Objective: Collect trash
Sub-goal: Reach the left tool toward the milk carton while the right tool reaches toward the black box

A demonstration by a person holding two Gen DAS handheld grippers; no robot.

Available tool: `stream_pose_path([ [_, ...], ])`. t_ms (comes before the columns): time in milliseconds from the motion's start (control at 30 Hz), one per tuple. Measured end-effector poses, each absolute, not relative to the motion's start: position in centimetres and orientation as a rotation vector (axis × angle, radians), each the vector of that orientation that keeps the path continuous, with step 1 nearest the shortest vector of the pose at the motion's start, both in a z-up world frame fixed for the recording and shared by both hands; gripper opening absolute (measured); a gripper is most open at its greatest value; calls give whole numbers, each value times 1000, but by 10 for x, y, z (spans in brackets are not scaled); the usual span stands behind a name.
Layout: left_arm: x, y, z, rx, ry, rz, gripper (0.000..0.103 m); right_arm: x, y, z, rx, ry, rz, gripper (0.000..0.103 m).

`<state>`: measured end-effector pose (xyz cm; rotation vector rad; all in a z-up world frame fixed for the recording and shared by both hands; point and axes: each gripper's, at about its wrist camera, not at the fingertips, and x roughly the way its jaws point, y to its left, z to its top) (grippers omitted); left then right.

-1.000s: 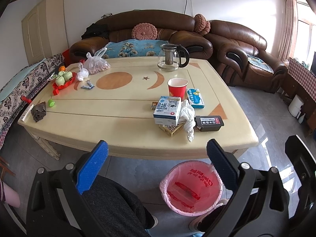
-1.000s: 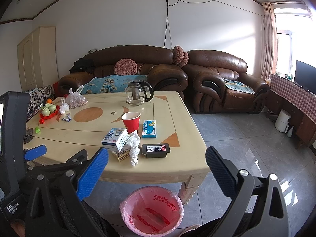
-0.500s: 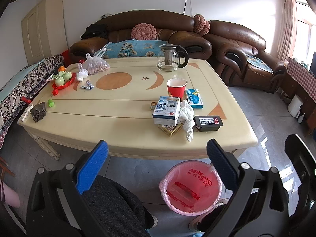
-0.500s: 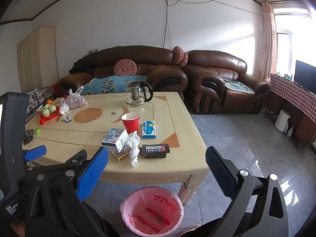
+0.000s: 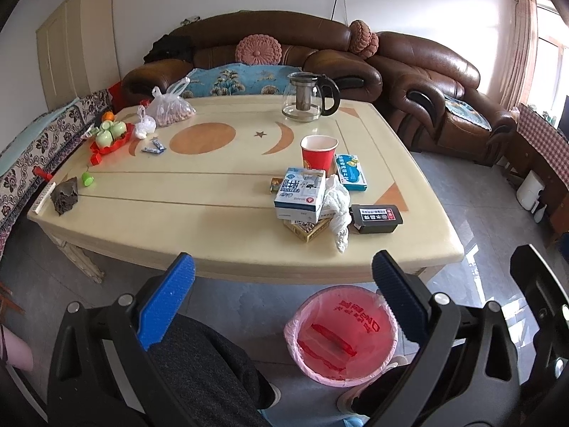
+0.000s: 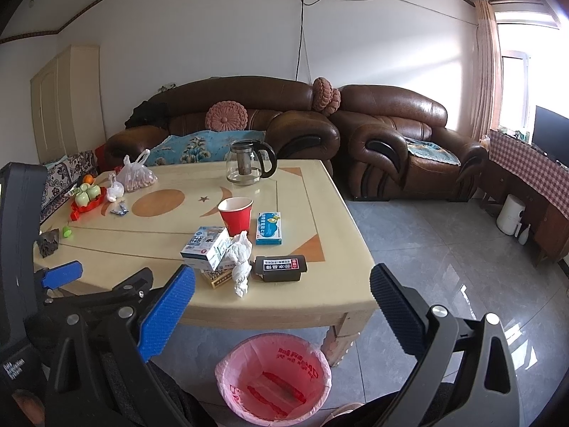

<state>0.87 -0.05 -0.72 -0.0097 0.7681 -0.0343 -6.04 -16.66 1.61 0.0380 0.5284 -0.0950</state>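
Note:
A pile of trash sits near the table's front right: a white-blue carton (image 5: 300, 194) (image 6: 205, 248), a crumpled white tissue (image 5: 338, 210) (image 6: 240, 259), a black box (image 5: 376, 218) (image 6: 280, 267), a red paper cup (image 5: 318, 153) (image 6: 235, 215), a blue packet (image 5: 350, 177) (image 6: 269, 232). A pink-lined bin (image 5: 341, 334) (image 6: 274, 377) stands on the floor in front. My left gripper (image 5: 282, 291) and right gripper (image 6: 282, 302) are open and empty, held before the table's front edge.
The cream table (image 5: 177, 213) also holds a glass teapot (image 5: 309, 98), a plastic bag of nuts (image 5: 170, 108), a red tray with green cups (image 5: 110, 137) and a dark lump (image 5: 64, 197). Brown sofas (image 6: 391, 142) stand behind. Grey tiled floor lies to the right.
Both views have shifted very slightly; the grippers stay open and nothing on the table has moved.

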Motion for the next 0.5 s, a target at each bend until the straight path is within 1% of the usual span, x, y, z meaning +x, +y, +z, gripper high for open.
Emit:
stream_pose_path([
  [333,40,14,-27,-35,842,-28,98,-26,-168,-6,-32,552,-75,96],
  [500,60,17,-37,-41,885,-47,98,0,-180,-19,-3,608,24,96],
])
